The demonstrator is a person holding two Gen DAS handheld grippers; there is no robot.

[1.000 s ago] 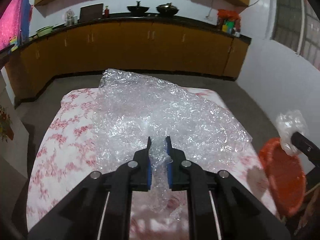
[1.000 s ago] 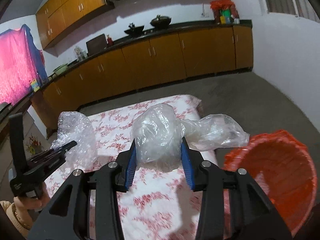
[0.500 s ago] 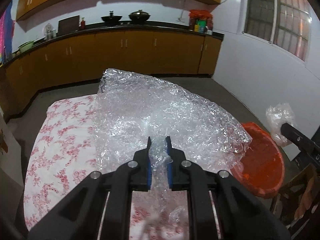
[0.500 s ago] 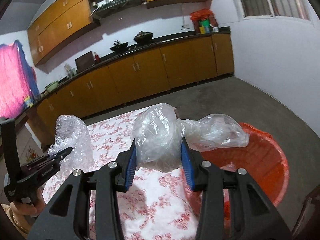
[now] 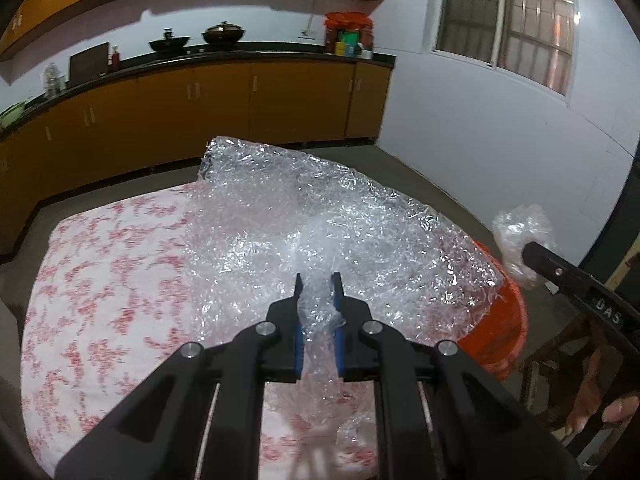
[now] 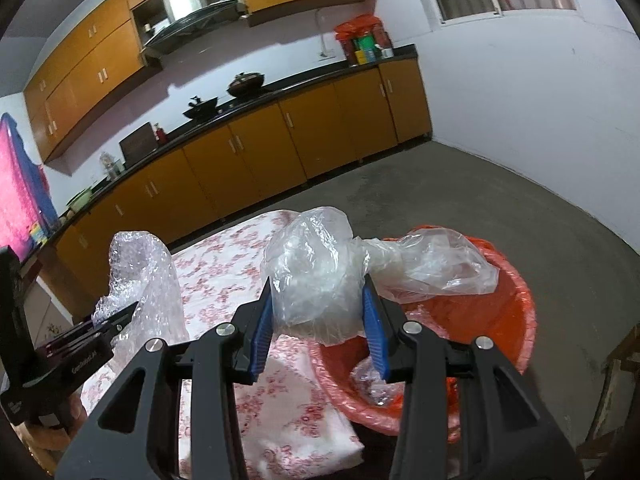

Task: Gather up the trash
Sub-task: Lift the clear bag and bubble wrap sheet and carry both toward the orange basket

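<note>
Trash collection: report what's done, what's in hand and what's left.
Done: some crumpled plastic already lies inside the orange basket. In hand: the right gripper holds a clear plastic bag over the basket; the left gripper grips the bubble wrap above the floral tablecloth. Left: drop both into the basket.

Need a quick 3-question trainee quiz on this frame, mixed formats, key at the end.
1. True or false: the right claw is shut on a crumpled clear plastic bag.
2. What does the left claw grip? A) bubble wrap sheet B) a paper cup C) a cloth
3. Fill in: beside the floral-cloth table stands an orange ____, with some clear plastic already inside.

Key:
1. True
2. A
3. basket
</note>
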